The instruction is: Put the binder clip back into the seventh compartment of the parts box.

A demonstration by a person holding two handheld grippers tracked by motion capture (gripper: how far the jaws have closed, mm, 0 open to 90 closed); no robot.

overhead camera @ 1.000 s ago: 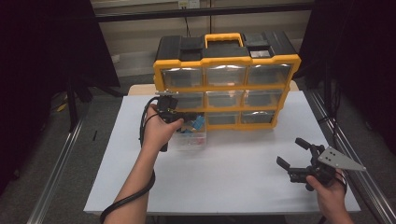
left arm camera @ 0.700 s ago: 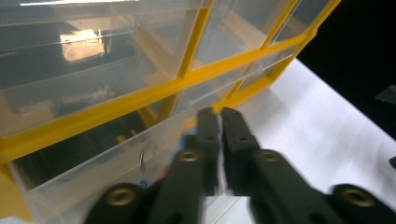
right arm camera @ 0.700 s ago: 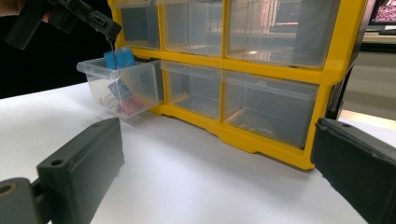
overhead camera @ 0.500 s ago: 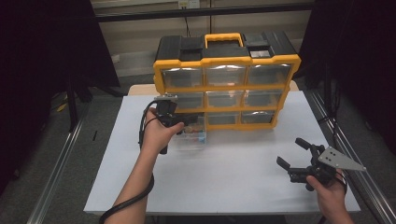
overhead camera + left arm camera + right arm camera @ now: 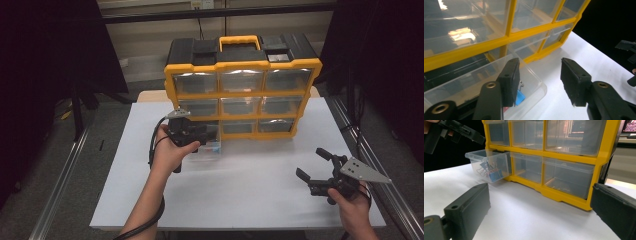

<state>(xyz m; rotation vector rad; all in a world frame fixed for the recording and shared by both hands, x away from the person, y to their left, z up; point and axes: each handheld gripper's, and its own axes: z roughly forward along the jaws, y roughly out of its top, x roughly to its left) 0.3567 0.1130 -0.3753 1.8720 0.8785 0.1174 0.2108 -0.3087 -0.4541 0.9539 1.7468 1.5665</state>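
**Left gripper released at the pulled-out drawer; right gripper idle**

Your left gripper [image 5: 197, 134] sits at the bottom-left compartment of the yellow organizer [image 5: 242, 90], which stands at the far edge of the white tabletop [image 5: 250, 175]. Your left hand [image 5: 170, 150] grips the tool from below. The forearm comes up from the near edge, angled toward the organizer, and the cable loops down beside the wrist.

The jaws of this gripper have just been opening. In the left gripper view they stand apart with a clear gap, and nothing is clamped between them. One black pad [image 5: 510, 80] hangs over the front rim of the clear drawer [image 5: 499, 82]; the other pad hangs over bare tabletop beside the drawer's corner. Whether the first pad touches the rim cannot be told.

The clear drawer is pulled partway out of its slot, its front end over the tabletop and its back end inside the frame. Binder clips [image 5: 489, 171], blue among them, lie inside it near the front wall.

Your right gripper [image 5: 314, 170] rests near the right corner of the near edge, well apart from the organizer. Your right hand [image 5: 352, 200] holds it low over the tabletop. Its jaws are spread wide toward the organizer with nothing between them.
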